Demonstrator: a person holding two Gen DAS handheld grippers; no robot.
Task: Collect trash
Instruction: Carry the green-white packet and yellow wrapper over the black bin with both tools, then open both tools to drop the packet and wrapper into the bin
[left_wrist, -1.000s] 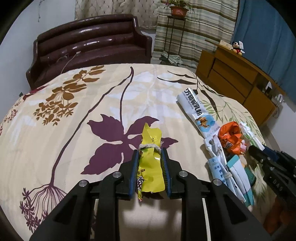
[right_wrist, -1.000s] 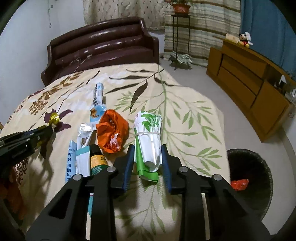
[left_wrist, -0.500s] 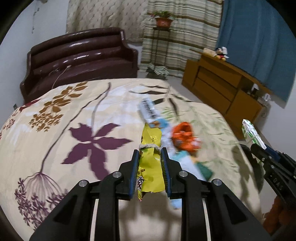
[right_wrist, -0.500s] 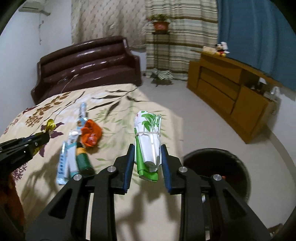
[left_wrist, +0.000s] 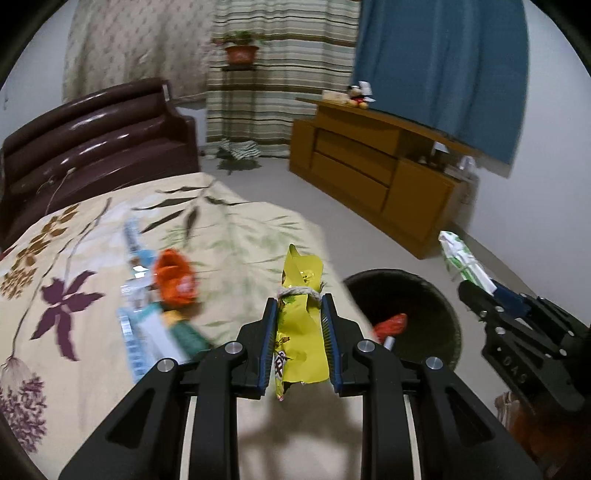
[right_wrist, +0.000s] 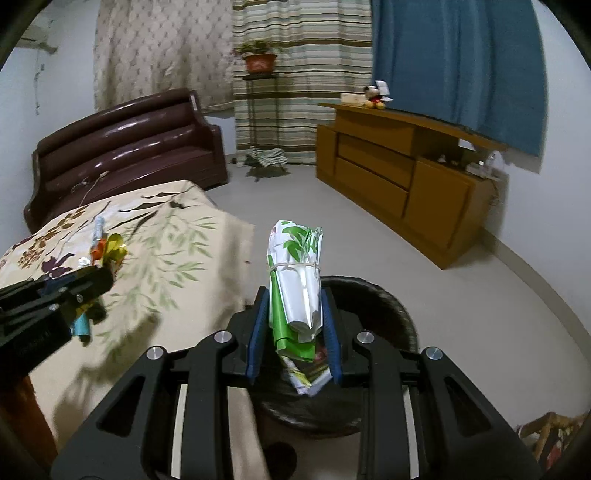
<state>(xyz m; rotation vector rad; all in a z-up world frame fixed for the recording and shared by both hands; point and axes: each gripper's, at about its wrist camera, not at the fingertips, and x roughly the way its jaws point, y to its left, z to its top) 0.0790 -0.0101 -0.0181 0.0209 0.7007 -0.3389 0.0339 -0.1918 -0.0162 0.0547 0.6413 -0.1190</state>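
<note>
The left gripper (left_wrist: 298, 314) pinches a crumpled yellow foil wrapper tied with string (left_wrist: 301, 295) above the bed edge. The right gripper (right_wrist: 293, 306) clamps a rolled white-and-green printed packet bound with a rubber band (right_wrist: 295, 273) directly over the round dark woven bin (right_wrist: 384, 306). More litter lies on the floral bedspread (left_wrist: 92, 258).

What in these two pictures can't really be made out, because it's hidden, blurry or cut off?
- Inside of the dark bin: right wrist view, mostly hidden by the right claw and its green-and-white wrapper.
- Trash on the bedspread, around the orange wrapper: left wrist view, blurred, print unreadable.
- Same pile: right wrist view, largely hidden by the left claw.
- Yellow wrapper: print partly covered by the claw's pads.
</note>
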